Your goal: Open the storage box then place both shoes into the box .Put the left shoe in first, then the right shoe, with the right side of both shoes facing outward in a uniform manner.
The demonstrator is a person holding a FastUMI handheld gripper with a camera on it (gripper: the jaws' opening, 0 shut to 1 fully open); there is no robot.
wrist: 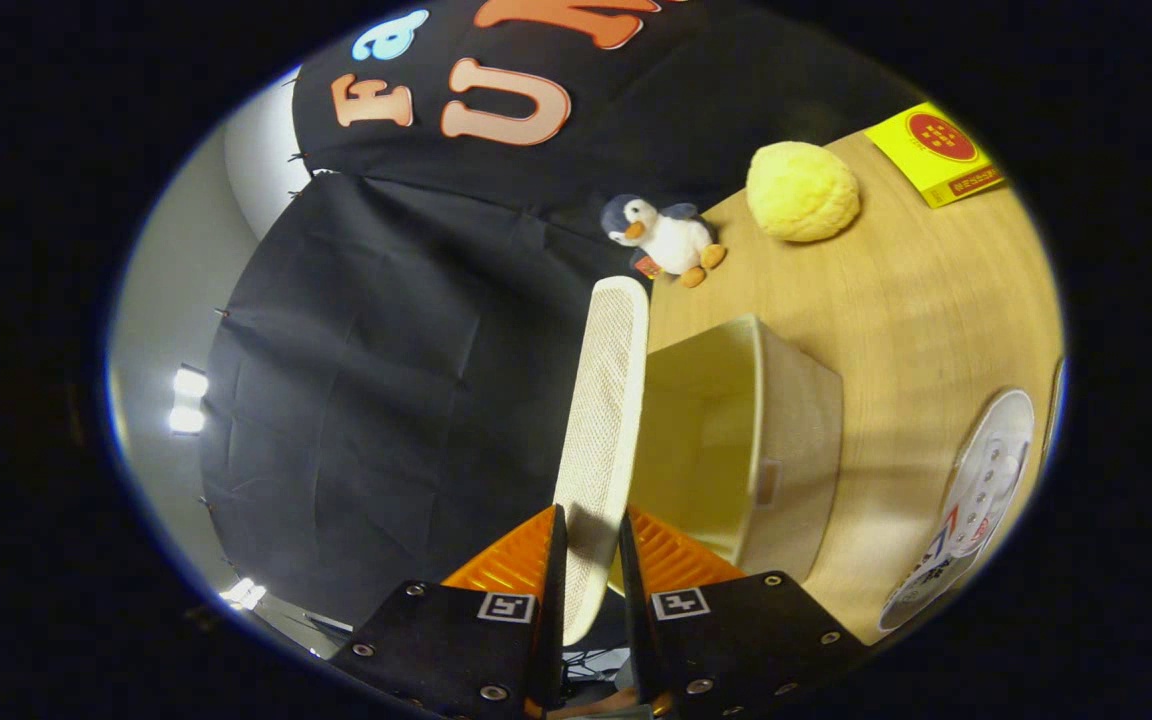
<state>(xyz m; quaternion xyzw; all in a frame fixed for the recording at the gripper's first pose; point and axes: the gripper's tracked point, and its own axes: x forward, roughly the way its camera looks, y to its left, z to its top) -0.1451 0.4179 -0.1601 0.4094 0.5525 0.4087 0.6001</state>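
- The tool (591, 545) grips the storage box's lid (604, 420), both fingers pressed on its near edge, the lid raised on edge.
- The storage box (786, 440) stands open on the wooden surface (896, 300), right beside the lifted lid.
- A white sneaker (971, 500) lies on the surface, apart from the box, on the side away from the lid.
- Beyond the box sit a plush penguin (664, 238), a yellow fuzzy ball (802, 190) and, farther off, a yellow packet (936, 150).
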